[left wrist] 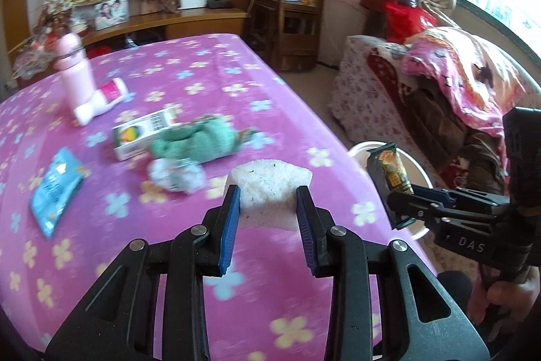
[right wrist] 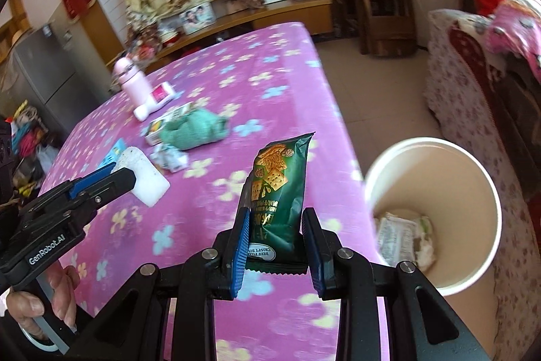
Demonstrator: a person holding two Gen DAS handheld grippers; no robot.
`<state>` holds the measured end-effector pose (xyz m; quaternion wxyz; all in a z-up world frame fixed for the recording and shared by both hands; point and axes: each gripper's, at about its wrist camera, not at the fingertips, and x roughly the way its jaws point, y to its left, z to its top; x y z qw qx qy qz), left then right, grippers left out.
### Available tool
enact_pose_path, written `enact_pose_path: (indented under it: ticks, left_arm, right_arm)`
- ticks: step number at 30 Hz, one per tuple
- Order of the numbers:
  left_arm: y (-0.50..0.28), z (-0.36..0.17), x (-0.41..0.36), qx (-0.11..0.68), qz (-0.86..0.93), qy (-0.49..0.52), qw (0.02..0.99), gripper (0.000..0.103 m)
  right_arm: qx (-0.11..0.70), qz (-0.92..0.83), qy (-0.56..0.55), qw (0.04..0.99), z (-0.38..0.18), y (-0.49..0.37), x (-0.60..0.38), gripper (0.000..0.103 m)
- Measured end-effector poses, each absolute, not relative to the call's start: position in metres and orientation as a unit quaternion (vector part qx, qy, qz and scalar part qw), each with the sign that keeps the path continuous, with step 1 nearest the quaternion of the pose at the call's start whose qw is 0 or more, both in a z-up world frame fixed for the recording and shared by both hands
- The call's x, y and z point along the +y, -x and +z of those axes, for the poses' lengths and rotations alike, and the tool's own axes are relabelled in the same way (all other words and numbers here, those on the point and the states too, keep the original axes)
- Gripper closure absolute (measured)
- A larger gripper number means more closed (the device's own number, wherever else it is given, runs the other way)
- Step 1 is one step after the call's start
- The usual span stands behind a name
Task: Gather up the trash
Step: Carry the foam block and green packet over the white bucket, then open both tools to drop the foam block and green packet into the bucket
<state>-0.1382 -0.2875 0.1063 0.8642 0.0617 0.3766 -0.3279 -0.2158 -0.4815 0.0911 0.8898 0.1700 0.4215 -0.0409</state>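
The left claw (left wrist: pixel 268 208) was closed on a white foam block (left wrist: pixel 270 188). The block sat right between the two blue pads, and its far end stuck out past the tips. It was held up above the pink flowered cloth (left wrist: pixel 203 63) on the table.

The right claw (right wrist: pixel 274 235) was closed on a green cracker wrapper (right wrist: pixel 279 188). The bottom of the wrapper was pinched between the pads, and the rest stood up tall above them. In the left view, this claw and its wrapper were near the right edge of the table, in front of the white bin.

The white bin (right wrist: pixel 487 192) stood on the floor just beside the table, to the right of the wrapper. Some crumpled trash (right wrist: pixel 402 235) lay at its bottom.

More things lay on the cloth, well away from both claws: a crumpled paper ball (left wrist: pixel 177 175), a green cloth (left wrist: pixel 199 142), a small box (left wrist: pixel 142 132), a blue packet (left wrist: pixel 55 190), a white tube (left wrist: pixel 101 102) and a pink bottle (left wrist: pixel 74 66). The paper ball was the nearest to the left claw.

A hand (right wrist: pixel 47 303) held the left claw's handle.
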Motion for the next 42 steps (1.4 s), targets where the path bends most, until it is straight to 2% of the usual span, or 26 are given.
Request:
enact_pose_path:
  ticks: [16,27,30,31,32,33,34,37,42]
  left_arm:
    - [0.153,0.088,-0.410,0.400,-0.394,-0.088,0.823,0.072]
    - [0.161,0.071,-0.467,0.407,-0.419,-0.108,0.805,0.072]
    - [0.161,0.068,-0.475,0.408,-0.426,-0.109,0.800,0.069]
    - [0.161,0.067,-0.478,0.408,-0.427,-0.109,0.800,0.065]
    - [0.161,0.066,-0.480,0.408,-0.431,-0.107,0.798,0.061]
    - [0.161,0.064,-0.481,0.408,-0.433,-0.106,0.797,0.059]
    - [0.161,0.063,-0.482,0.410,-0.436,-0.103,0.794,0.057]
    - [0.160,0.059,-0.483,0.419,-0.440,-0.096,0.788,0.052]
    - [0.160,0.053,-0.480,0.428,-0.436,-0.098,0.786,0.051]
  right_arm:
    - [0.436,-0.134,-0.227,0.860,0.057,0.256,-0.588,0.073]
    - [0.453,-0.169,-0.249,0.839,0.024,0.264,-0.629,0.073]
    - [0.457,-0.174,-0.253,0.835,0.018,0.263,-0.637,0.073]
    - [0.461,-0.175,-0.253,0.832,0.016,0.262,-0.639,0.073]
    - [0.466,-0.177,-0.253,0.829,0.013,0.261,-0.642,0.068]
    - [0.469,-0.179,-0.254,0.827,0.012,0.259,-0.645,0.055]
    - [0.470,-0.183,-0.255,0.825,0.011,0.258,-0.647,0.051]
    - [0.469,-0.195,-0.258,0.822,0.009,0.261,-0.651,0.050]
    - [0.473,-0.193,-0.271,0.816,0.004,0.267,-0.652,0.050]
